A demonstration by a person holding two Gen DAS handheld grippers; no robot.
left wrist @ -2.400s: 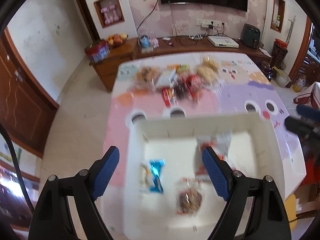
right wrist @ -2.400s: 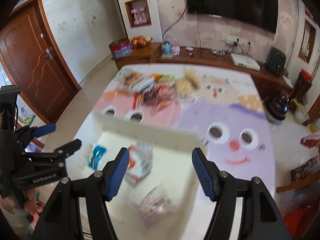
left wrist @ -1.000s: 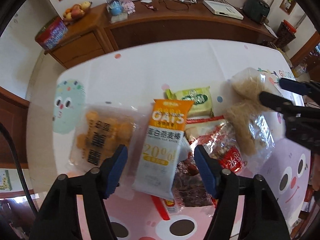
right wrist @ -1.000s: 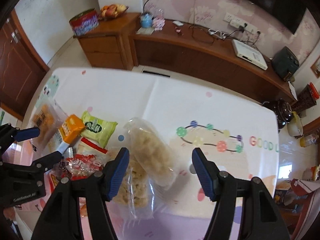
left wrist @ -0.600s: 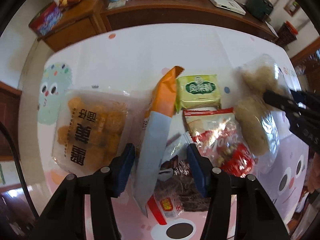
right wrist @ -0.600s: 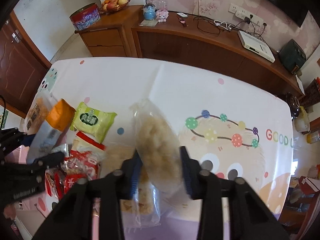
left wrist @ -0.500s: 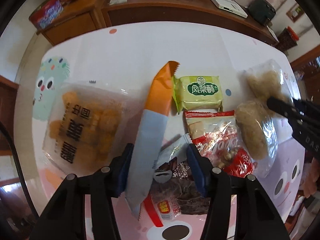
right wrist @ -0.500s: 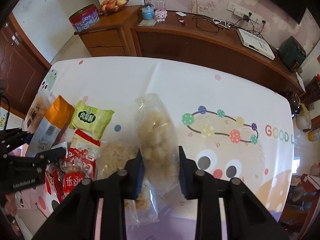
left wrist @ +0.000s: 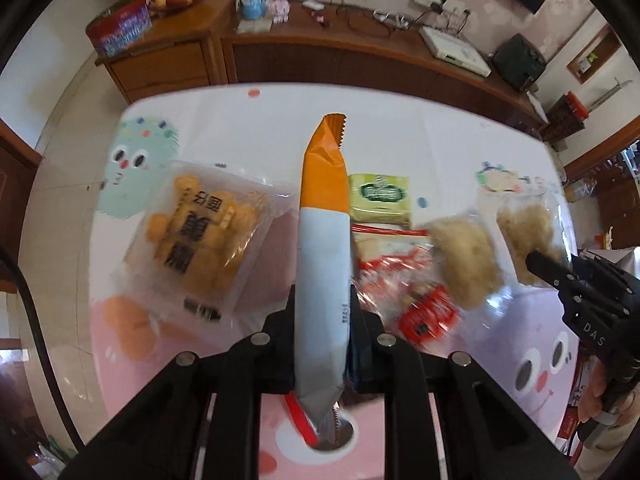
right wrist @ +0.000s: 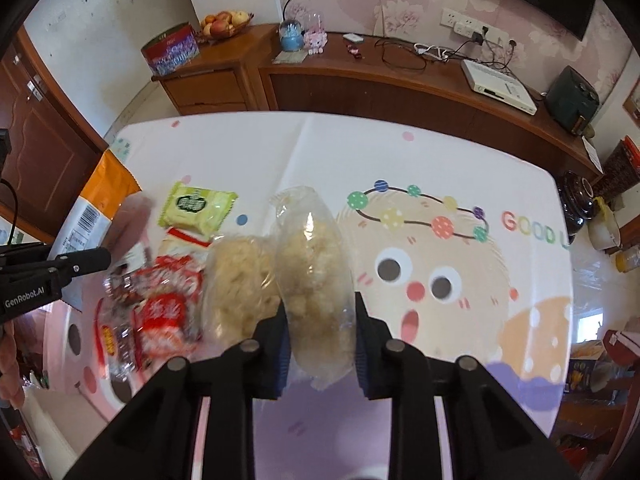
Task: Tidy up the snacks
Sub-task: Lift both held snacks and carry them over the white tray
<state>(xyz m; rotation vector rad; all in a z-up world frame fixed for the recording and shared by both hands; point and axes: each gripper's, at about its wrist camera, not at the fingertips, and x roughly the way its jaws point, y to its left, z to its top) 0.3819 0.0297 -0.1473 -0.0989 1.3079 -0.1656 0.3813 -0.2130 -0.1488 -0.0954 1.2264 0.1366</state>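
My left gripper [left wrist: 322, 320] is shut on an orange and white oats bar packet [left wrist: 323, 248], held edge-on above the table. My right gripper [right wrist: 318, 336] is shut on a clear bag of pale puffed snacks [right wrist: 314, 276]. The other snacks lie on the cartoon tablecloth: a bag of golden fried pieces [left wrist: 200, 240], a green biscuit packet [left wrist: 379, 197], red-wrapped sweets [left wrist: 424, 312], and a second clear bag of pale snacks [left wrist: 464, 264]. The oats bar packet also shows at the left of the right wrist view [right wrist: 96, 208].
A wooden sideboard [right wrist: 400, 76] stands beyond the table's far edge, with a fruit bowl [right wrist: 224, 24], a red tin [right wrist: 170, 54] and a white box [right wrist: 498, 86]. A door [right wrist: 36, 128] is at the left. The tablecloth [right wrist: 440, 168] at the right is bare.
Both grippers went from open over the snack pile to shut. The left one closed on the oats bar and lifted it; the right one closed on the clear puffed-snack bag.
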